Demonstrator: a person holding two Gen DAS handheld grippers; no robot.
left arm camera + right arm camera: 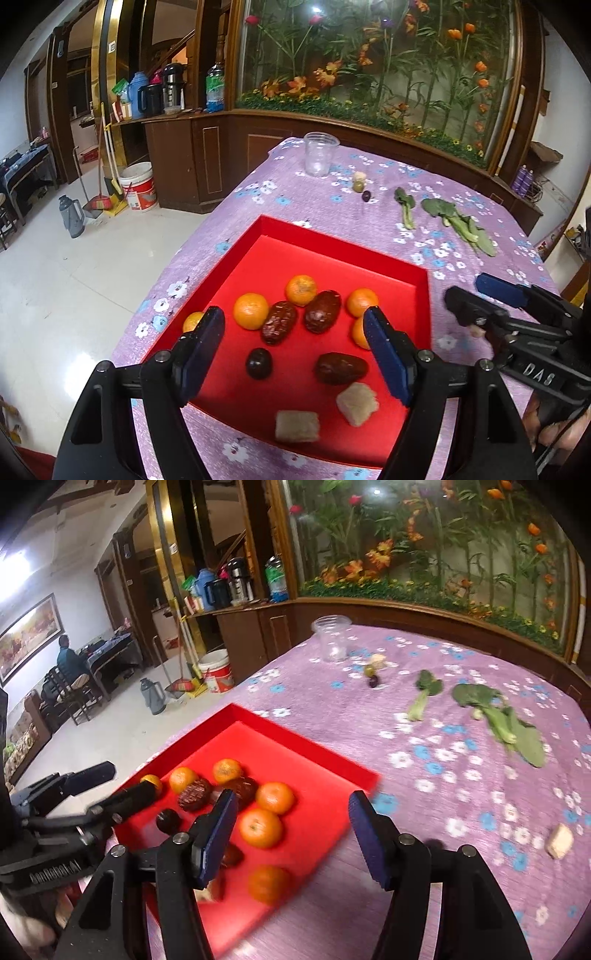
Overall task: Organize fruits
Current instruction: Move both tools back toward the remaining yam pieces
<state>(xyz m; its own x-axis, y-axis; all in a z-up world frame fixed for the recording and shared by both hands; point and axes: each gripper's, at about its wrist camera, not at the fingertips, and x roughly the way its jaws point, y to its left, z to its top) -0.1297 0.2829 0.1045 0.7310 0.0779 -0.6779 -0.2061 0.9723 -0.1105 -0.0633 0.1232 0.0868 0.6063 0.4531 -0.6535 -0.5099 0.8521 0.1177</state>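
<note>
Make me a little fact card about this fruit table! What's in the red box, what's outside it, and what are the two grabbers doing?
Red tray: on a purple flowered tablecloth
In the tray: oranges, red dates, one dark plum, two pale chunks
Outside the tray: clear jar, leafy greens, small fruits near the jar, pale chunk
Left gripper: open, above the tray, holding nothing
Right gripper: open, at the tray's edge, holding nothing

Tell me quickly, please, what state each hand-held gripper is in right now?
Left hand-held gripper: open, holding nothing, above the red tray.
Right hand-held gripper: open, holding nothing, at the tray's right edge.
</note>
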